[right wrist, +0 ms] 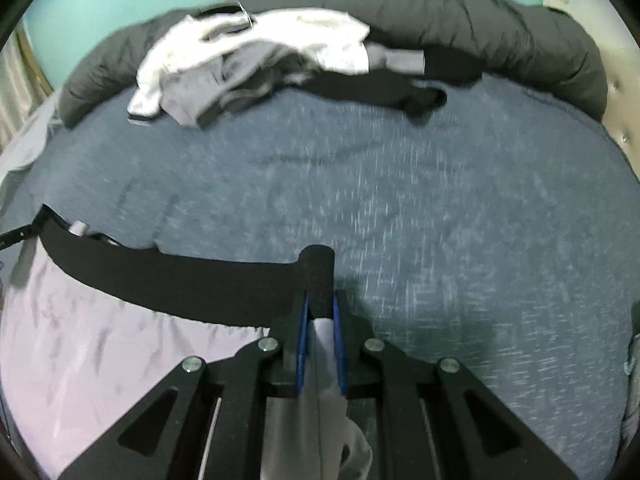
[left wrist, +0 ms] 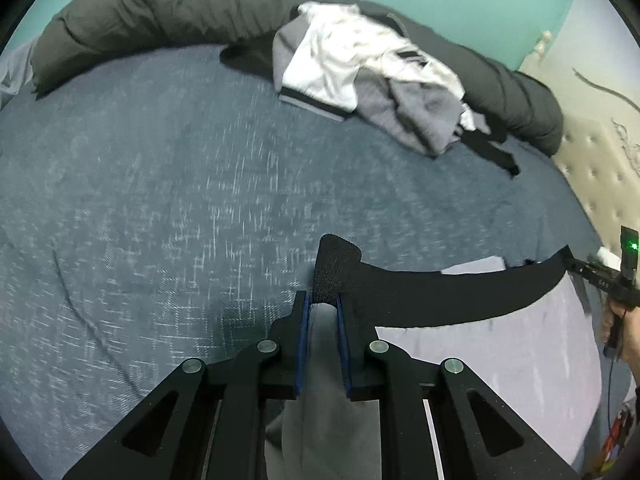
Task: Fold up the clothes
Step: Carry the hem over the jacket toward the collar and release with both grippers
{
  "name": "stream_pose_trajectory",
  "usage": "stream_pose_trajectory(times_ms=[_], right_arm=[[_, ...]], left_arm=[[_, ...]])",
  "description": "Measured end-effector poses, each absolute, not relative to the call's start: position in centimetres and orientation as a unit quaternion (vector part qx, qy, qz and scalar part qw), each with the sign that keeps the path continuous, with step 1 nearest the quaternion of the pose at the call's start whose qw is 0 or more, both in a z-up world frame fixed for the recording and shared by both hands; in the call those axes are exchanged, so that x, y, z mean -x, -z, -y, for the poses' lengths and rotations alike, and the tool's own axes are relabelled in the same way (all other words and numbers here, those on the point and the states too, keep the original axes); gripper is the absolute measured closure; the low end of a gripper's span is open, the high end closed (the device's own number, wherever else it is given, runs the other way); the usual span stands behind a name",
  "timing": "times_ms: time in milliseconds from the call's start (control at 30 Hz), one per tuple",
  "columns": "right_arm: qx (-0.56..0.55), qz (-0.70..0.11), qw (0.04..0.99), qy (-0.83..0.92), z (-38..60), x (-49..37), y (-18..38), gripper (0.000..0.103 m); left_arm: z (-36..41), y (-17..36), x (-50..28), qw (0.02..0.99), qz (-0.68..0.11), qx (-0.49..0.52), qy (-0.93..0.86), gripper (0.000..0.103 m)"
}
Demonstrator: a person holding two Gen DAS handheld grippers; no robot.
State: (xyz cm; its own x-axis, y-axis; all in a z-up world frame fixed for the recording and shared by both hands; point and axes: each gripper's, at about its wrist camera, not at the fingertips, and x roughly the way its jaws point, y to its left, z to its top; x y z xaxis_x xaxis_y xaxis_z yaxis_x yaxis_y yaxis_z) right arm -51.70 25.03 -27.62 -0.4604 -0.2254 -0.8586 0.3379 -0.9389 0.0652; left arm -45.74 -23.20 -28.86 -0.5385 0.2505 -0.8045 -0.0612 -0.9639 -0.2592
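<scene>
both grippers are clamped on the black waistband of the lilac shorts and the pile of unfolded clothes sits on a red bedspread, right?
Not quite: the bedspread is blue-grey, not red, as the right wrist view shows. The rest holds: the left gripper and right gripper are both clamped on the black waistband of the lilac shorts, with the clothes pile behind.

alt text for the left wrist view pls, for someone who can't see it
The left gripper is clamped on one end of a black waistband of a pale lilac garment, stretched above a blue-grey bedspread to the right gripper at the frame's right edge. Behind, a pile of white and grey clothes lies against a dark rolled duvet.
</scene>
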Motion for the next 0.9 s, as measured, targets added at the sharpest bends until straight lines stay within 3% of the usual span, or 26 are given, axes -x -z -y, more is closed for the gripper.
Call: stream_pose_trajectory(times_ms=[200, 367, 667, 900], right_arm=[[-0.507, -0.045, 0.160, 0.846, -25.2, 52.3, 29.4, 0.088], [-0.490, -0.043, 0.126, 0.862, -26.0, 51.6, 26.4, 0.073], [-0.446, 0.024, 0.196, 0.873, -26.2, 43.1, 19.4, 0.073], [-0.464, 0.062, 0.269, 0.842, -21.5, 32.4, 21.2, 0.073]], left_arm=[[23.0, 31.0, 46.2, 0.082, 0.106, 0.492, -0.860, 0.082], [23.6, 28.6, 45.0, 0.068, 0.098, 0.491, -0.863, 0.060], [22.6, 21.7, 36.4, 0.100, 0.141, 0.459, -0.872, 0.060], [15.7, 21.4, 27.1, 0.162, 0.146, 0.448, -0.867, 0.060]])
